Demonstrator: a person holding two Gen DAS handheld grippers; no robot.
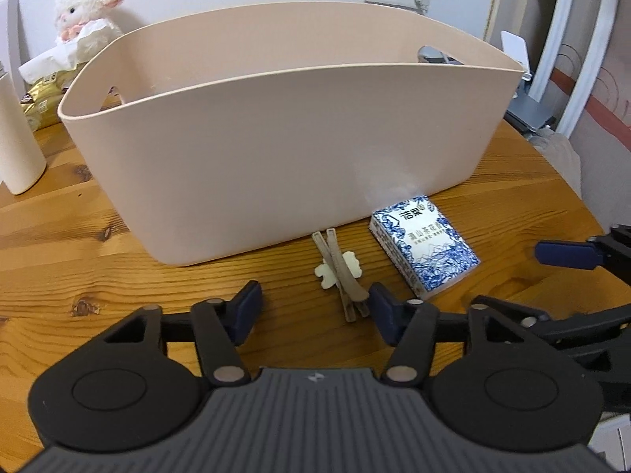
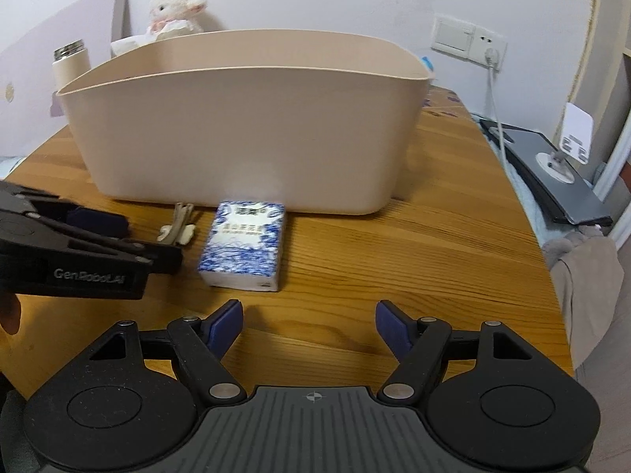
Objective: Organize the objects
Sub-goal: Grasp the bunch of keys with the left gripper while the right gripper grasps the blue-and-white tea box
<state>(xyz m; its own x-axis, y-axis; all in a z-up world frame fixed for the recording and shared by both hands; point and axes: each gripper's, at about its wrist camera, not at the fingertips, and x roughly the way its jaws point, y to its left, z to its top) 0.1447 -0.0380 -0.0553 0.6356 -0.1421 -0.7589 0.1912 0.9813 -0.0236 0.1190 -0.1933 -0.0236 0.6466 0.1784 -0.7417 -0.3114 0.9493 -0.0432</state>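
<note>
A large beige plastic bin (image 1: pixel 276 149) (image 2: pixel 244 134) stands on the wooden table (image 1: pixel 98 276) (image 2: pixel 394 256). In front of it lie a grey hair clip (image 1: pixel 341 274) (image 2: pixel 177 224) with a cream flower and a blue-and-white tissue pack (image 1: pixel 424 246) (image 2: pixel 242 244). My left gripper (image 1: pixel 315 309) is open, its fingers just short of the clip, the clip's near end close to the right finger. My right gripper (image 2: pixel 309 325) is open and holds nothing, a little short of the tissue pack. One blue fingertip (image 1: pixel 564 254) of the right gripper shows at the right of the left wrist view.
A white bottle (image 1: pixel 15 142) (image 2: pixel 71 65), a plush lamb (image 1: pixel 84 8) (image 2: pixel 173 10) and gold packets (image 1: pixel 43 98) sit behind and left of the bin. A grey stand with a phone holder (image 2: pixel 552 169) lies past the table's right edge. A wall socket (image 2: pixel 469 39) is behind.
</note>
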